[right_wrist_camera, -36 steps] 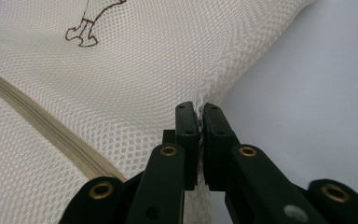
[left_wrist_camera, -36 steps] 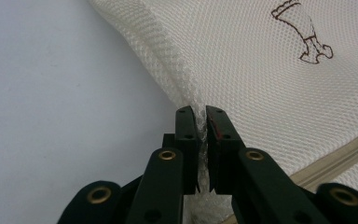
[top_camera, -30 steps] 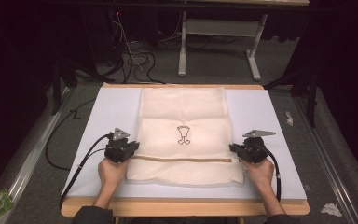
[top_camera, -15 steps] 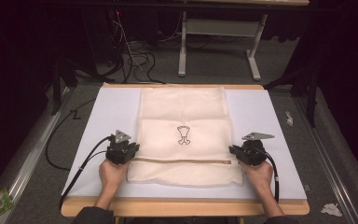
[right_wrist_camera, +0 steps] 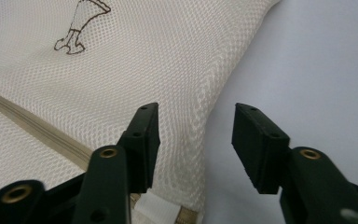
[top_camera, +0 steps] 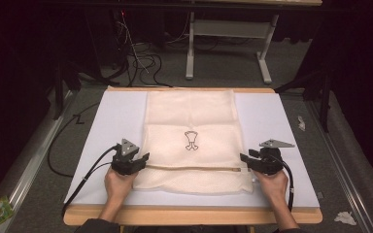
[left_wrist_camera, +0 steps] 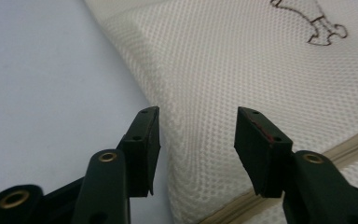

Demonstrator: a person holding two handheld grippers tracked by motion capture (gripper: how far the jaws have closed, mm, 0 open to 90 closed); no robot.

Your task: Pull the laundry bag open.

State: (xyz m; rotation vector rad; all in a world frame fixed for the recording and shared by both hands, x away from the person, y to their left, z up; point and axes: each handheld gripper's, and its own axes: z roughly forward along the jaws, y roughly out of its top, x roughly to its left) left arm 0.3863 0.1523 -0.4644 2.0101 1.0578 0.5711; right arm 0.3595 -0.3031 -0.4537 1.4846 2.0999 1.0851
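A cream mesh laundry bag lies flat on the white table top, with a small dark printed figure at its middle and a beige zipper band across its near part. My left gripper sits open at the bag's left edge, level with the zipper. Its jaws straddle the mesh edge in the left gripper view. My right gripper is open at the bag's right edge. In the right gripper view the mesh edge lies between its jaws, with the zipper at the left.
The table top has a wooden rim at the near side. Bare white surface flanks the bag on both sides. Beyond the table stand a metal frame and floor cables. Crumpled scraps lie on the floor to the right.
Both hands have slid slightly toward me along the bag's side edges. The bag lies as before.
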